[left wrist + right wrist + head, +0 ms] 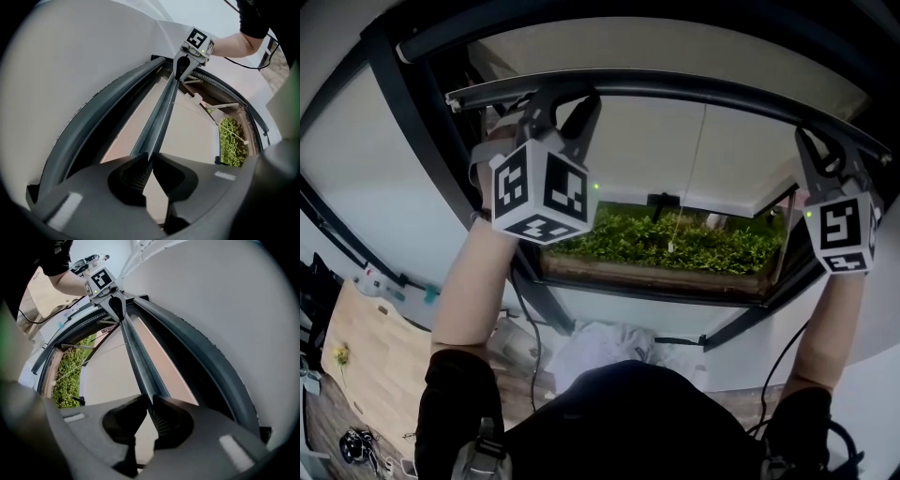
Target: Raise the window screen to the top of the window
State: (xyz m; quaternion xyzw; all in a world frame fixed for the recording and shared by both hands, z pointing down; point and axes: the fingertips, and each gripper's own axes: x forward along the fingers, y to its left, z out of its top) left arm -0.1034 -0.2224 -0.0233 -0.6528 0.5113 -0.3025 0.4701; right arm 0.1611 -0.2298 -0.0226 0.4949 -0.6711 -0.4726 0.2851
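Left gripper and right gripper each clamp the screen rail, jaws almost closed on it, just under the top frame. Best raise both ends evenly so it doesn't jam.

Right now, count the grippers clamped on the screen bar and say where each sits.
2. The left gripper clamps the screen bar toward its left end in the head view; the right gripper clamps it near the right end. Neither is hidden.
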